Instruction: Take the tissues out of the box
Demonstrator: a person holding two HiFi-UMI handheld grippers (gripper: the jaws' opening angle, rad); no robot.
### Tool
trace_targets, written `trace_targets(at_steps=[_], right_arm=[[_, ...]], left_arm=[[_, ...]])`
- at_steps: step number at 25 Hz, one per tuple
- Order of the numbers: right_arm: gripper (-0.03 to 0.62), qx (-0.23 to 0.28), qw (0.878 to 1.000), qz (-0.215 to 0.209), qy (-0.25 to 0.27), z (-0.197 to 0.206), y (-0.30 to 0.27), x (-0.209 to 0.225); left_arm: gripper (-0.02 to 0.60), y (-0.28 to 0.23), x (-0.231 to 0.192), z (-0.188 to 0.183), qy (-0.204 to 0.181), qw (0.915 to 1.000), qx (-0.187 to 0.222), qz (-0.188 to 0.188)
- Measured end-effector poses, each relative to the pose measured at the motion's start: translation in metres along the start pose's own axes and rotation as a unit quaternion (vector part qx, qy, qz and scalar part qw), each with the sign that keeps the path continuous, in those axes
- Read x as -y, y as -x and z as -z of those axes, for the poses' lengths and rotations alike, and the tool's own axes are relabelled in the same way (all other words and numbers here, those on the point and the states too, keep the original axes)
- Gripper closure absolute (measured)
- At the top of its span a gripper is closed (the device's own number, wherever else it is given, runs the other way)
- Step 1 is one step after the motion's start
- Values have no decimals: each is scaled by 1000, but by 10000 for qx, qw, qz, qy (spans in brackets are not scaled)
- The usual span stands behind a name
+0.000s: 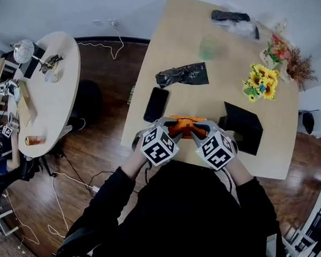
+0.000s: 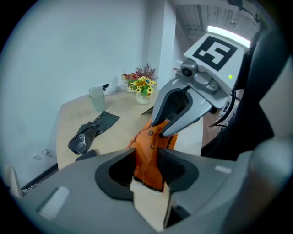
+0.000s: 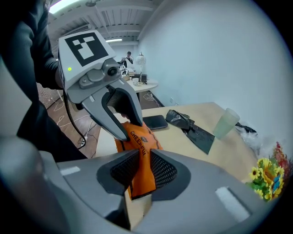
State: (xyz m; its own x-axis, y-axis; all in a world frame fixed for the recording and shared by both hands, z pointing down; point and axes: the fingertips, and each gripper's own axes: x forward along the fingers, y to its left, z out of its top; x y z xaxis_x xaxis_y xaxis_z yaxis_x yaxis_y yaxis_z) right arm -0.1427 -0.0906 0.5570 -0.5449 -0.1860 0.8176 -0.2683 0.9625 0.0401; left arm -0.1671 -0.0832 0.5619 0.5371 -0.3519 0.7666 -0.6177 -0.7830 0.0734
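Pinching the orange pack [image 1: 183, 122] by its left end in the left gripper [image 2: 147, 165], right end in the right gripper [image 3: 139, 168], holding its long axis crosswise over the near edge of the tabletop [image 1: 217, 74]

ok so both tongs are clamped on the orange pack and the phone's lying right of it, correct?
No. The left tongs and right tongs are both clamped on the orange pack, but the phone lies left of it, not right. The head view shows this.
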Motion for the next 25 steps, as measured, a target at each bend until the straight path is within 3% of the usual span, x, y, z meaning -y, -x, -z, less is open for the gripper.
trace_targets(at_steps=[10,19,25], right_arm=[[516,-426,9990,-4,110,27,-28,3],[516,-437,9988,-188,-65,31,-32,3],[513,-435,9989,-166,100,31,-32,2]], left_arm=[[449,-36,-1,18,-100,9992,-385,88],[425,-35,-2,19,245,9994,-193,174],[399,-3,-7,19,708,9969,287,-187]])
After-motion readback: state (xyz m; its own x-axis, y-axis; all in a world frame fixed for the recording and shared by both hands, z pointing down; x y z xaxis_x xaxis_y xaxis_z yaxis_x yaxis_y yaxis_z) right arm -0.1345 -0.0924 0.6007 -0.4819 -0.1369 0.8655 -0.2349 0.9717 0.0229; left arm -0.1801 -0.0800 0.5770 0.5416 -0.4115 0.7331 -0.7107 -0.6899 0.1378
